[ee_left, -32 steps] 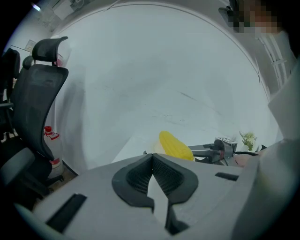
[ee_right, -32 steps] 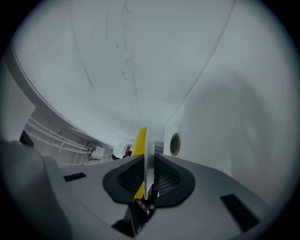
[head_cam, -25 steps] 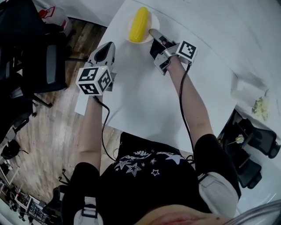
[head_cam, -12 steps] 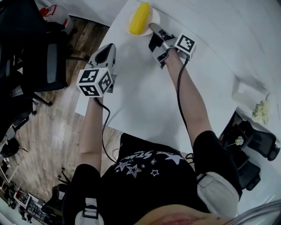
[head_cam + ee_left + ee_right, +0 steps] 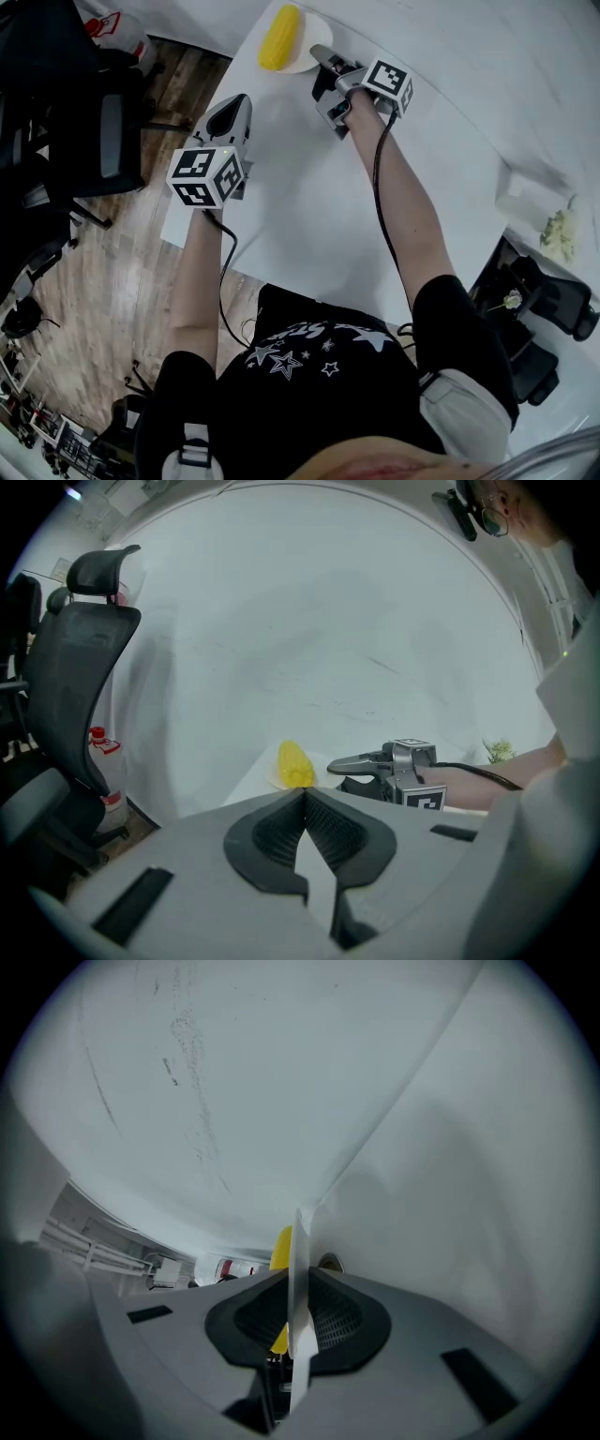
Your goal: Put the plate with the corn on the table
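A yellow corn cob (image 5: 279, 36) lies on a small white plate (image 5: 310, 36) over the far end of the white table (image 5: 309, 197). My right gripper (image 5: 320, 52) is shut on the plate's near rim. In the right gripper view the plate (image 5: 300, 1269) shows edge-on between the pads, with the corn (image 5: 281, 1244) behind it. My left gripper (image 5: 234, 101) hovers over the table's left edge, shut and holding nothing. The left gripper view shows its closed jaws (image 5: 305, 795), with the corn (image 5: 295, 764) and the right gripper (image 5: 382, 762) beyond them.
Black office chairs (image 5: 89, 131) stand on the wooden floor left of the table, one also in the left gripper view (image 5: 80, 677). A red-and-white container (image 5: 114, 28) sits near the far left. A green plant sprig (image 5: 560, 230) lies at the right.
My right gripper has carried the plate and corn farther away and a little to the left over the table. The left gripper has hardly moved.
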### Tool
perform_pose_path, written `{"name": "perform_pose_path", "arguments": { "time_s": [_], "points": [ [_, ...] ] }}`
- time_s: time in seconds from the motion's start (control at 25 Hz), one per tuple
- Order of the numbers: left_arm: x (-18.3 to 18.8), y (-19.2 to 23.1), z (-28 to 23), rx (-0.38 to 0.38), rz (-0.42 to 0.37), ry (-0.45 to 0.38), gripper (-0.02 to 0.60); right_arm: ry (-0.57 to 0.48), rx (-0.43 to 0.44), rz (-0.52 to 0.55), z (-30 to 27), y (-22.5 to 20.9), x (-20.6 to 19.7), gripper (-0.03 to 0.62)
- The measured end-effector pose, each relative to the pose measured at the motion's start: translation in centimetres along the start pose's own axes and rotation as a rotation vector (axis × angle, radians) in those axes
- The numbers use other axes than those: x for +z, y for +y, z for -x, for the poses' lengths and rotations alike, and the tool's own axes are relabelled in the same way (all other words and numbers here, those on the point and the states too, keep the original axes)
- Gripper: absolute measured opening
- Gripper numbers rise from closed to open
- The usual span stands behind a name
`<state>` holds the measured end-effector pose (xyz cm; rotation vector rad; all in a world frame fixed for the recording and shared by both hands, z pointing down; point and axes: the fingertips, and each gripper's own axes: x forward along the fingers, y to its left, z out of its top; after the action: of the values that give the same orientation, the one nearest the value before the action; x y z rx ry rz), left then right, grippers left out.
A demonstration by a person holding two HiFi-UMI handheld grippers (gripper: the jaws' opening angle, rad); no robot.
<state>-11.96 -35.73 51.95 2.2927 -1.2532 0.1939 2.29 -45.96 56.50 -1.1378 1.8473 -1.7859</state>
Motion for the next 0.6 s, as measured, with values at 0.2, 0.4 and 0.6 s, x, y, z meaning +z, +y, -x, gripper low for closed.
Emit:
{"name": "perform_pose_path", "arguments": {
  "time_s": [0.2, 0.4, 0.6],
  "points": [
    [-0.3, 0.2, -0.2, 0.007, -0.007, 0.007, 0.008, -0.016, -0.051, -0.023, 0.2, -0.6, 0.2, 0.037],
    [-0.6, -0.1, 0.0, 0.002, -0.001, 0.013, 0.006, -0.027, -0.142, -0.006, 0.2, -1.1, 0.2, 0.029],
    [-0.7, -0.5, 0.6, -0.005, -0.003, 0.015, 0.006, -0.01, -0.249, 0.078, 0.4, -1.3, -0.1, 0.027]
  ]
}}
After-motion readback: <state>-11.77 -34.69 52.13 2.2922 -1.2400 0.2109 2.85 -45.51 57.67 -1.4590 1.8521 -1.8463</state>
